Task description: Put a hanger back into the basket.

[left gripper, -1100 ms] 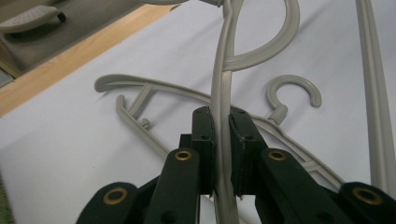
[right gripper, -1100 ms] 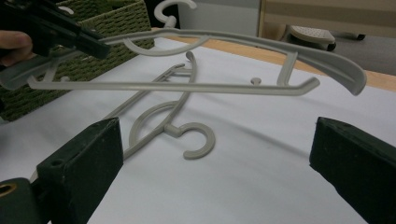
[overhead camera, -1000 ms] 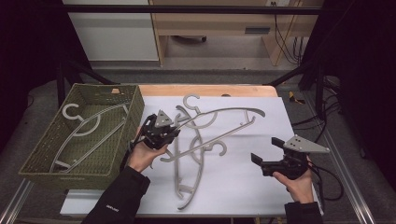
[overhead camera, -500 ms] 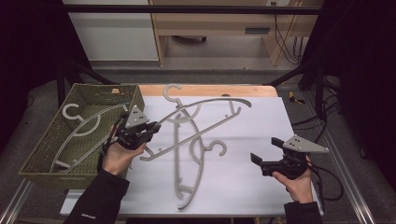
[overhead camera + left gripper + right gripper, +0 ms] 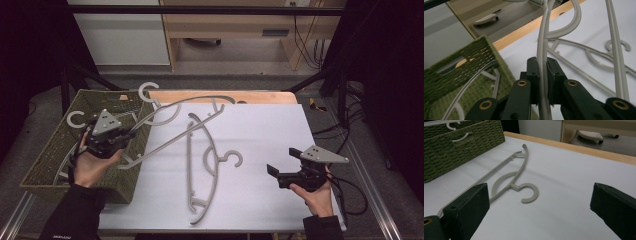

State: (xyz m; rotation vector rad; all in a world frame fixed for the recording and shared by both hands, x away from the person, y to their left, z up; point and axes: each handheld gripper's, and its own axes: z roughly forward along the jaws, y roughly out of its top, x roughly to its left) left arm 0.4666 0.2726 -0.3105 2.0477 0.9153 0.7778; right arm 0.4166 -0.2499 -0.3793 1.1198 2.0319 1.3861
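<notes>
Two fingers [image 5: 534, 75] of left gripper [image 5: 542, 80] pinch hanger [image 5: 541, 50] bar between them.

Lab-like recording room: black metal frame [image 5: 210, 9], loose cables [image 5: 305, 37], dark surroundings.

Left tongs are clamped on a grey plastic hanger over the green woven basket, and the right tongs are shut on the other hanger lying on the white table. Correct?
Not quite: the right tongs stand open, holding nothing, as the right gripper view shows; that grey plastic hanger lies free on the white table.

Bright tabletop, dark surroundings, soft focus
</notes>
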